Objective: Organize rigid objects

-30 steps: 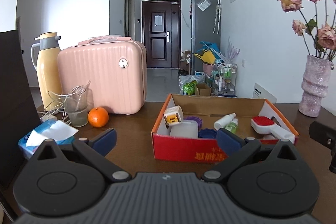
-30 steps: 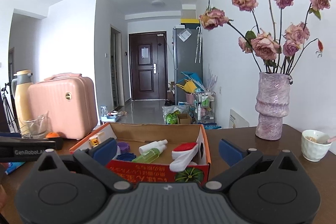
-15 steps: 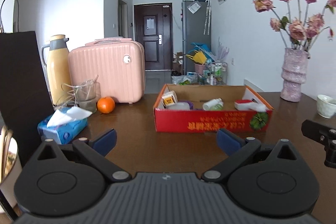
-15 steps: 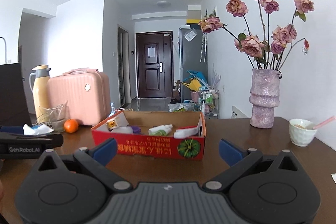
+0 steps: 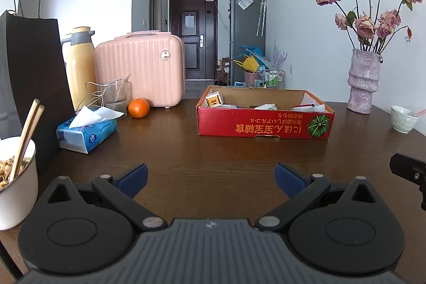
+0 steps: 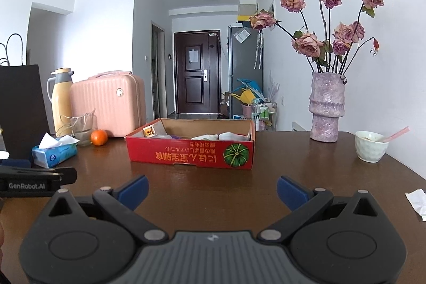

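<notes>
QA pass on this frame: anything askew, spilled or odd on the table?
Nothing spilled or tipped. Oddities: the red box sits with its printing upside down toward the cameras, and a crumpled scrap of white paper lies loose near the table's right edge. Both the left gripper and right gripper are open, holding nothing.

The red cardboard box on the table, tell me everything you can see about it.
The red cardboard box is a shallow open tray, red outside and plain brown inside, sitting flat on the dark wooden table. Its near wall carries gold lettering, printed upside down, and a green pumpkin picture at the right end. Small items lie inside, including a white and yellow cube at the left end and whitish pieces further right; most are hidden by the wall. Neither gripper touches it.
</notes>
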Action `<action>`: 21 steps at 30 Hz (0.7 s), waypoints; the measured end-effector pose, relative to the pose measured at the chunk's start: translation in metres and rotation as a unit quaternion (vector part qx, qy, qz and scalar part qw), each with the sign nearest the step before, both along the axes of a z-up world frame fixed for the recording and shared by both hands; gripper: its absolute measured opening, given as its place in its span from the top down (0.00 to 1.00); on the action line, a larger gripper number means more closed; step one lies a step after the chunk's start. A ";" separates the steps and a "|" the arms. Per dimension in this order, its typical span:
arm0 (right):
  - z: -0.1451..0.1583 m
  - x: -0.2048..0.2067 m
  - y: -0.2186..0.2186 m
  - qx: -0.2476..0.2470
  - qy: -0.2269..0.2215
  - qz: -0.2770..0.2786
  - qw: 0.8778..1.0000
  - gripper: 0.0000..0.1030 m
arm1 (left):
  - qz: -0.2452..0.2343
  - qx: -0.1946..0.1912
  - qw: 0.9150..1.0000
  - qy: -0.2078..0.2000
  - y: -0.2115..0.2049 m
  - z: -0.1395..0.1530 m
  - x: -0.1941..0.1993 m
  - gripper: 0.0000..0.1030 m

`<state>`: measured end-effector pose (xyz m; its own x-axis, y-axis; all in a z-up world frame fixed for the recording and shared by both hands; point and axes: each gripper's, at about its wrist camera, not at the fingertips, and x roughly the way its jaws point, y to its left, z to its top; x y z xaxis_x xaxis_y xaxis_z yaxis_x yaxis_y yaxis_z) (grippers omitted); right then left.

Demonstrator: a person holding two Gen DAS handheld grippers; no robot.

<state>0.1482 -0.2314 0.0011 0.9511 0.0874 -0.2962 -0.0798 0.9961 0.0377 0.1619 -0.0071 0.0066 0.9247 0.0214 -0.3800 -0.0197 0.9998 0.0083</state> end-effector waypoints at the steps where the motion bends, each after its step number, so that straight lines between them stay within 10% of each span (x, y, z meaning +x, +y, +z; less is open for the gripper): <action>1: 0.000 -0.001 0.000 0.000 0.000 0.000 1.000 0.00 | 0.000 0.000 1.000 0.000 0.000 0.000 0.000 0.00; 21: 0.001 -0.004 0.003 -0.002 -0.002 0.006 1.000 0.00 | -0.005 -0.002 1.000 -0.005 0.000 0.001 -0.004 0.00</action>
